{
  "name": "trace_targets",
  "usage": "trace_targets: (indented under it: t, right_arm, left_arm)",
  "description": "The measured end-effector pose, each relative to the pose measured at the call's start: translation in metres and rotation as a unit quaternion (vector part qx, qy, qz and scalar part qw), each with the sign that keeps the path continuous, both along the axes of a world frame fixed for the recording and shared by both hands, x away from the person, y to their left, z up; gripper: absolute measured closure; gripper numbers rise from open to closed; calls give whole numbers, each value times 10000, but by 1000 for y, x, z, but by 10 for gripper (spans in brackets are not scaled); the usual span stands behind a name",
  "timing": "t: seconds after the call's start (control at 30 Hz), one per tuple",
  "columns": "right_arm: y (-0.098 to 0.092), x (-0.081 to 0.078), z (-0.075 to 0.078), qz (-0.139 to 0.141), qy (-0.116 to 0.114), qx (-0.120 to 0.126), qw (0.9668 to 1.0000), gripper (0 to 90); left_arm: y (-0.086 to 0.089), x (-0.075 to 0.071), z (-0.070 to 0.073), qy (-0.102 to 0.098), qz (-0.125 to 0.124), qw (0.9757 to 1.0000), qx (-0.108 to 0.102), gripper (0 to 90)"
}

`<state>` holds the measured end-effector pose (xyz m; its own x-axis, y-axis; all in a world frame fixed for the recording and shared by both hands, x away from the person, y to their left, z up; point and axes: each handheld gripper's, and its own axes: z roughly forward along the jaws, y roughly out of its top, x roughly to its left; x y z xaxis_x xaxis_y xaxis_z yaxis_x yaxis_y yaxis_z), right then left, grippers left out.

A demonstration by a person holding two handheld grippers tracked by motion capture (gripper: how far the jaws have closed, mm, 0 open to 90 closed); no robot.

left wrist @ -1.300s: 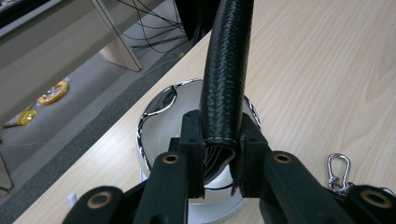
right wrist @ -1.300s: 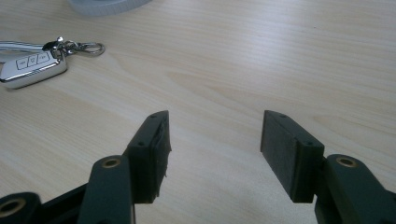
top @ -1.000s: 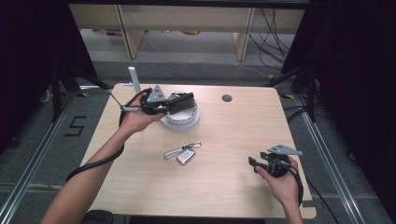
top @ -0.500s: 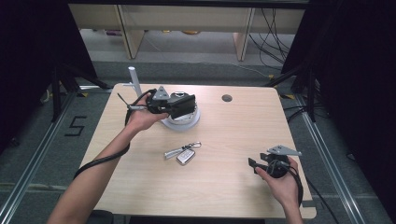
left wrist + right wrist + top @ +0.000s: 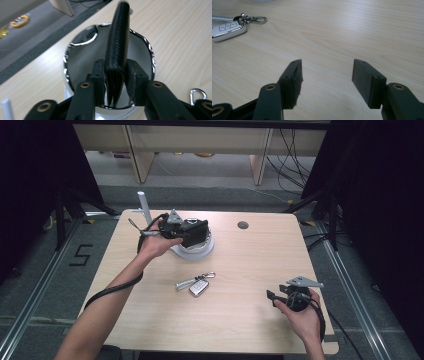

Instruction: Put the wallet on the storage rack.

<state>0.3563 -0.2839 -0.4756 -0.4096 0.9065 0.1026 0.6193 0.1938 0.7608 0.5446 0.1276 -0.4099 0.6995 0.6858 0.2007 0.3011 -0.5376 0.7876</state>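
This looks like a lab or test room set up for recording. A plain wooden table (image 5: 240, 265) stands inside a frame of metal rails (image 5: 35, 290) on a grey carpet floor, with black curtains (image 5: 30, 180) on both sides. Loose cables (image 5: 295, 150) hang beyond it, and a taped number (image 5: 80, 255) marks the floor.

Even overhead light brightens the table (image 5: 240, 270) amid dark surroundings; close-ups look slightly soft, perhaps from motion blur.
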Motion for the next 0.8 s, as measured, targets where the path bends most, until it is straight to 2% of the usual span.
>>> trace_targets:
  t: [0.03, 0.07, 0.1, 0.13, 0.17, 0.2, 0.23, 0.27, 0.3, 0.33, 0.37, 0.4, 0.47, 0.5, 0.53, 0.63, 0.67, 0.7, 0.73, 0.8]
  right_arm:
    - [0, 0, 0, 0, 0, 0, 10000, 427]
    - [0, 0, 0, 29, 37, 37, 10000, 427]
    - [0, 1, -2, 74, 36, -1, 10000, 427]
    - [1, 0, -1, 29, 102, 2, 9999, 426]
    - [1, 0, -1, 7, 85, -14, 10000, 427]
    - [2, 0, -1, 13, 68, -22, 10000, 427]
    - [2, 0, 0, 16, 77, -17, 10000, 427]
    - [5, -3, 1, -112, 256, 120, 9995, 427]
    - [5, -2, 1, -65, 202, 89, 9997, 427]
    - [5, -2, 1, -45, 157, 66, 9998, 427]
    - [5, -2, 1, -45, 157, 66, 9998, 427]
    - [5, -1, 0, -27, 58, 165, 9998, 427]
    - [4, 0, 0, -55, 22, 83, 9999, 427]
    - [4, -2, 1, -98, 122, 99, 9998, 426]
    - [3, -2, 1, -105, 129, 93, 9998, 427]
    - [1, -2, 1, -109, 89, 23, 9999, 426]
    - [2, -2, 0, -110, 121, 103, 9998, 427]
    - [2, -2, 0, -129, 130, 133, 9997, 426]
    - [1, -1, -1, -108, 85, 205, 9997, 427]
    - [-1, -1, 0, -112, 112, 76, 9998, 427]
  left_arm:
    - [0, 0, 0, 0, 0, 10000, 0, 620]
    - [0, 0, 4, -110, 50, 9999, 45, 620]
    - [1, -2, 11, -265, 80, 9994, 208, 565]
    - [0, -3, 13, -381, 100, 9989, 235, 557]
    - [0, -4, 17, -393, 138, 9984, 392, 550]
    - [-3, -5, 18, -494, 248, 9980, 298, 546]
    - [-3, -6, 20, -572, 254, 9974, 346, 539]
    - [-3, -6, 23, -607, 219, 9968, 464, 535]
    - [-4, -7, 23, -687, 267, 9967, 350, 536]
    - [-4, -8, 26, -714, 216, 9962, 461, 536]
    - [-4, -8, 26, -714, 216, 9962, 461, 534]
    - [-6, -11, 27, -725, 179, 9966, 353, 527]
    - [-6, -16, 29, -727, 105, 9968, 330, 514]
    - [-6, -18, 30, -719, 93, 9969, 303, 505]
    - [-6, -22, 30, -664, 80, 9976, 198, 494]
    - [-4, -29, 32, -563, 47, 9983, 138, 433]
    - [-3, -41, 32, -391, 33, 9992, 73, 414]
    - [-3, -41, 32, -391, 33, 9992, 73, 402]
    - [0, -54, 32, -312, -26, 9995, 42, 387]
    - [3, -65, 30, -265, -130, 9996, 41, 378]
